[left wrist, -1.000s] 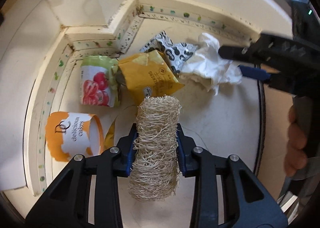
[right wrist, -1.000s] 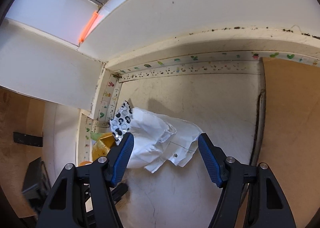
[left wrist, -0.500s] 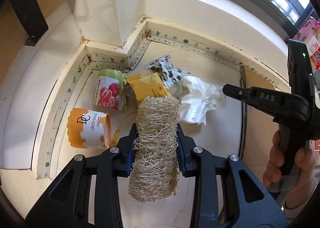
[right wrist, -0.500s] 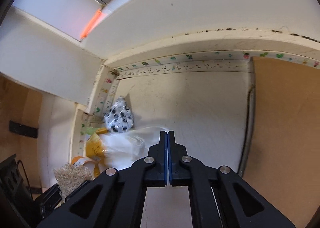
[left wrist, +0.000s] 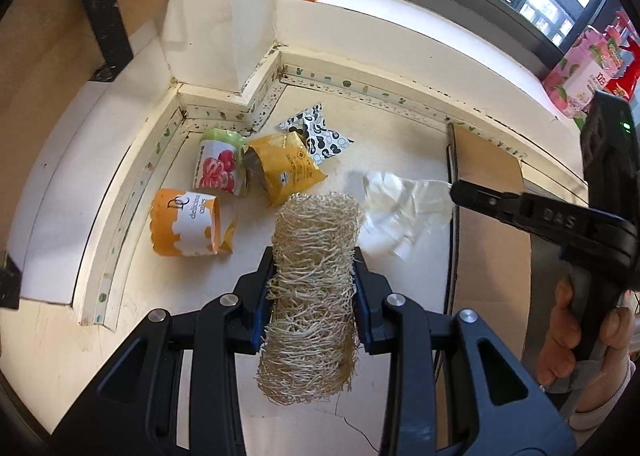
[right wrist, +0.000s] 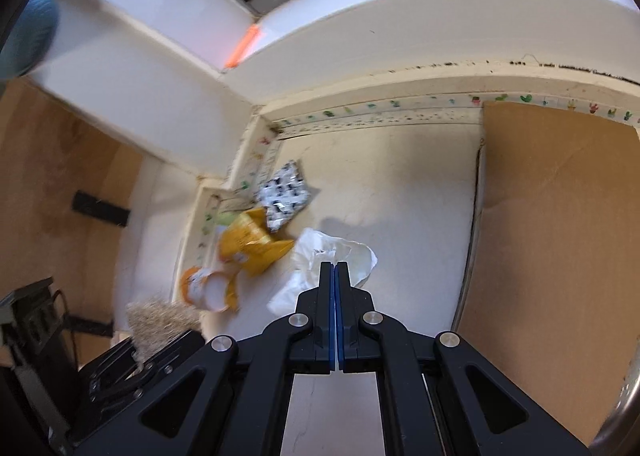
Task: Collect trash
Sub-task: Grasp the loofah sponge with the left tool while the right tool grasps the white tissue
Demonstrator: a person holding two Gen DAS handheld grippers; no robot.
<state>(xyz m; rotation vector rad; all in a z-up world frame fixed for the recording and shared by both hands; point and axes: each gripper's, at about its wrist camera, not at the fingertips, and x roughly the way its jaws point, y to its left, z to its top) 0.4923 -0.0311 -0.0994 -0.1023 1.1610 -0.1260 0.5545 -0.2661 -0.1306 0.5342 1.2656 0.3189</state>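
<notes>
**A:** Start with the left wrist view. What is the left hand-held gripper point(left wrist: 314, 256) doing?

**B:** It is clenched on a loofah sponge point(left wrist: 316, 223). Both blue pads press into the sides of the roll, which stands on end between them, and its top reaches past the fingertips.

**A:** And the trash beyond it?

**B:** It lies on the white surface point(left wrist: 392, 143), in the corner. An orange-and-white cake wrapper point(left wrist: 184, 221) is to the left. A green cup printed with red fruit point(left wrist: 218, 165) is behind that, touching a torn yellow pouch point(left wrist: 284, 171). A black-and-white patterned wrapper point(left wrist: 320, 133) is tucked behind the pouch.

**A:** Is the other gripper in this view?

**B:** Yes. The right hand-held gripper point(left wrist: 456, 189) comes in from the right, gripped by a hand point(left wrist: 576, 340). Its tip meets one end of a crumpled white paper point(left wrist: 400, 207), beside a cardboard sheet point(left wrist: 488, 175).

**A:** Now the right wrist view.

**B:** The jaws are clenched, blue pads together. The crumpled white paper point(right wrist: 320, 248) sits right at the fingertips, spreading out on both sides of them, so they seem to pinch its near edge. The yellow pouch, the patterned wrapper and the cake wrapper lie to the left of it, apart from this gripper. The loofah shows blurred at lower left, and the cardboard covers the right side.
</notes>
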